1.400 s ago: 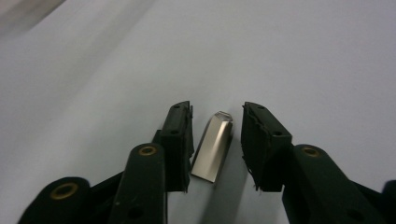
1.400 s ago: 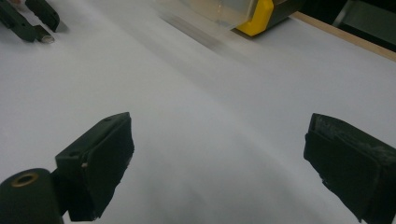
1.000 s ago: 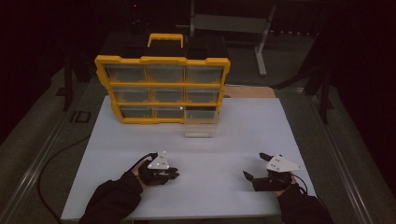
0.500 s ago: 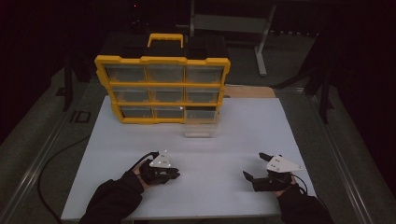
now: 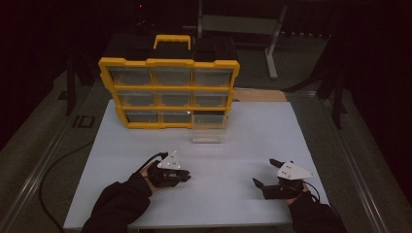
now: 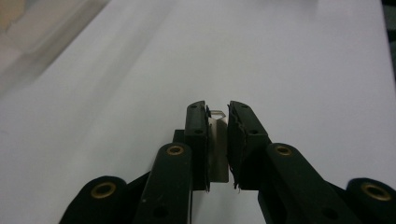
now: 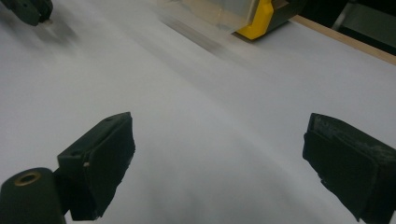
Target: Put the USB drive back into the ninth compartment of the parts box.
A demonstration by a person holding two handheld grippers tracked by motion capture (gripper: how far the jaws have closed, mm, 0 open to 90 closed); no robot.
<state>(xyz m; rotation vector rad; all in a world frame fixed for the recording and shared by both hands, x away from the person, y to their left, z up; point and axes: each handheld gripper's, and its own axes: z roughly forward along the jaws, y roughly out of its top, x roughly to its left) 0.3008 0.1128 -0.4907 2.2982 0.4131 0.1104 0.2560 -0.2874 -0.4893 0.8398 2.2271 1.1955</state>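
**Small metal piece pinched in your left gripper, clear drawer waiting ahead**

Your left gripper has its jaws drawn in narrow around a small, thin metal piece, a flat silvery tab whose bent top edge peeks out just above the pads. It sits upright between the pads, gripped on its flat faces. That is the sensible way to hold something this thin, since the broad sides give the rubber something to bite on and keep it from twisting. What kind of part it is, the frames do not let you tell.

The gripper sits low over the white table on your near left, with bare surface under the jaws.

Your right gripper rests on the near right, well apart from the left one, with its jaws spread wide and nothing between them. It looks parked out of the way, leaving the middle of the table free for the loaded hand.

Ahead of you stands the yellow organizer case, upright with its grid of clear compartments facing you. One clear drawer is pulled out of the lower right slot and sits on the table just in front of it. That open drawer is probably where the piece belongs, so the likely next move is to carry it forward and release it over the drawer.
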